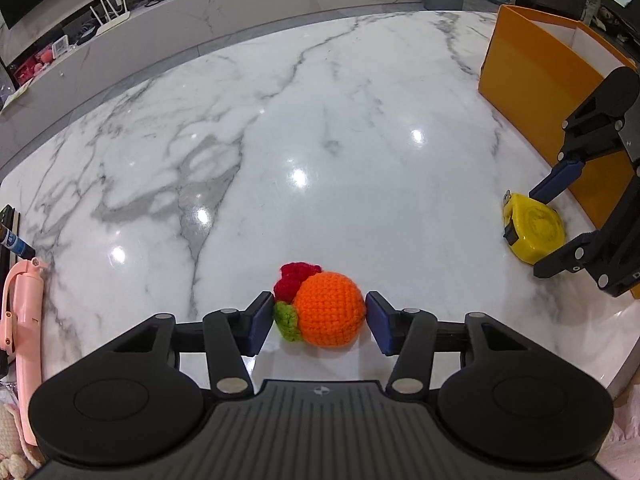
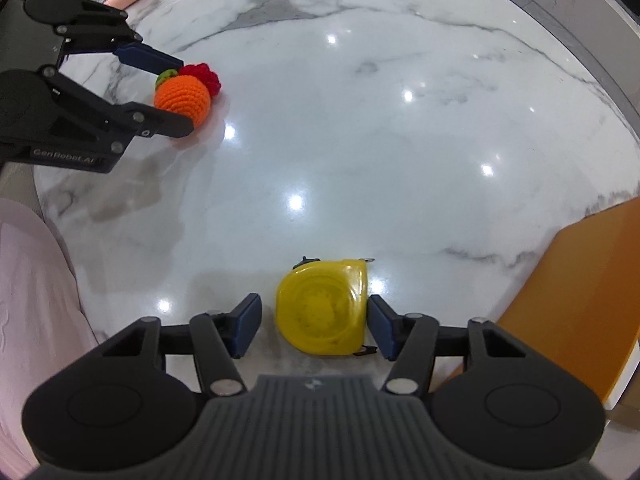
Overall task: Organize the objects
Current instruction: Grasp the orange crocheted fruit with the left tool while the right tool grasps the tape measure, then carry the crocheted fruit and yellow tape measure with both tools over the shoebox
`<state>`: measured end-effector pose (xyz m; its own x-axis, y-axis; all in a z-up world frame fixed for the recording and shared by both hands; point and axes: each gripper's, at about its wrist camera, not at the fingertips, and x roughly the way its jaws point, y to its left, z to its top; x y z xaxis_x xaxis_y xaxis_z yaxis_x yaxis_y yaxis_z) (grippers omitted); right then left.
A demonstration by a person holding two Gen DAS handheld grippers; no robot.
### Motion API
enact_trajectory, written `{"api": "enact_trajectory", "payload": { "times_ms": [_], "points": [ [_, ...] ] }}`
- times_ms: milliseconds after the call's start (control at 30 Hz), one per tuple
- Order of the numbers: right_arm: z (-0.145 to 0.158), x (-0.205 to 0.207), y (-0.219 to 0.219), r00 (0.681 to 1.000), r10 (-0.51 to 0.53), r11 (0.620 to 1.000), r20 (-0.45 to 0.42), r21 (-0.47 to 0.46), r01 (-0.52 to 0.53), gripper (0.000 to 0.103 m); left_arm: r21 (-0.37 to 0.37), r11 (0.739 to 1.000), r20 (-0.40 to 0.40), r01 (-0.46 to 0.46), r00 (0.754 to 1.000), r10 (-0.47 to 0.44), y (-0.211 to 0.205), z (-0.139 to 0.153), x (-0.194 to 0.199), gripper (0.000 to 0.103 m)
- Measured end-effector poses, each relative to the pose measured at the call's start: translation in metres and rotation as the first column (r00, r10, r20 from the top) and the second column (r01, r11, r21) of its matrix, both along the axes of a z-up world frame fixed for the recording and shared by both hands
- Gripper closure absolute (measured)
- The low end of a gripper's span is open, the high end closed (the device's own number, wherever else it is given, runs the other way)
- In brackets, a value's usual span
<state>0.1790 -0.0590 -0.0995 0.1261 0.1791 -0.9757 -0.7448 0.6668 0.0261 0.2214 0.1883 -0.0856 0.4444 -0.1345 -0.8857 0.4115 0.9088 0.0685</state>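
A crocheted toy (image 1: 328, 310), an orange ball with a green leaf and a red berry cluster, lies on the white marble table (image 1: 320, 120). My left gripper (image 1: 320, 322) has both blue pads touching its sides, and the right wrist view shows the same toy (image 2: 182, 94) between those fingers. A yellow tape measure (image 2: 324, 308) lies flat between the pads of my right gripper (image 2: 314, 326). The right pad is against it, while a small gap shows at the left pad. In the left wrist view, the tape measure (image 1: 534, 232) sits next to the orange box.
An open orange box (image 1: 532, 80) stands at the table's right side, close to the right gripper (image 1: 538, 232). A pink folding stick (image 1: 22, 320) and a pen (image 1: 14, 242) lie at the left edge. A person's pink clothing (image 2: 32, 300) is at the near edge.
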Motion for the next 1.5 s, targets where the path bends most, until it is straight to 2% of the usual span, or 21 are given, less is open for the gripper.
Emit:
{"api": "enact_trajectory", "payload": {
  "times_ms": [33,300,500,667,833,967,1200,1333,1500],
  "points": [
    [0.000,0.000,0.001,1.000,0.004,1.000,0.004,-0.002,-0.004,0.044,-0.004,1.000,-0.005,-0.002,1.000,0.001,0.000,0.000,0.000,0.046],
    [-0.005,0.002,0.002,1.000,-0.001,1.000,0.008,-0.011,0.001,0.051,0.040,0.999,-0.018,-0.018,1.000,0.019,-0.006,-0.002,0.001,0.047],
    [-0.007,0.003,0.002,1.000,0.004,1.000,0.022,-0.015,-0.003,0.051,0.007,0.998,-0.014,-0.055,0.998,0.055,-0.005,0.003,-0.004,0.050],
    [0.010,-0.006,-0.001,0.998,0.024,0.999,0.054,0.025,-0.026,0.051,-0.022,1.000,0.037,-0.022,0.999,0.023,-0.015,0.028,-0.020,0.050],
    [0.048,-0.022,-0.009,0.991,0.089,0.992,0.103,0.083,-0.098,0.051,-0.027,0.997,0.114,0.068,0.991,-0.064,-0.038,0.068,-0.039,0.050],
    [0.087,-0.032,-0.025,0.975,0.148,0.983,0.164,0.085,-0.163,0.051,-0.043,0.988,0.189,0.146,0.973,-0.136,-0.067,0.105,-0.051,0.050],
    [0.148,-0.046,-0.086,0.948,0.146,0.986,0.284,0.035,-0.163,0.051,-0.063,0.951,0.290,0.302,0.918,-0.272,-0.134,0.148,-0.063,0.050],
    [0.155,-0.053,-0.124,0.931,0.186,0.983,0.313,-0.055,-0.178,0.051,-0.034,0.920,0.319,0.391,0.876,-0.361,-0.179,0.152,-0.063,0.050],
    [0.135,-0.054,-0.159,0.915,0.271,0.958,0.300,-0.178,-0.225,0.051,-0.021,0.889,0.298,0.458,0.851,-0.432,-0.227,0.136,-0.054,0.050]
  ]
}}
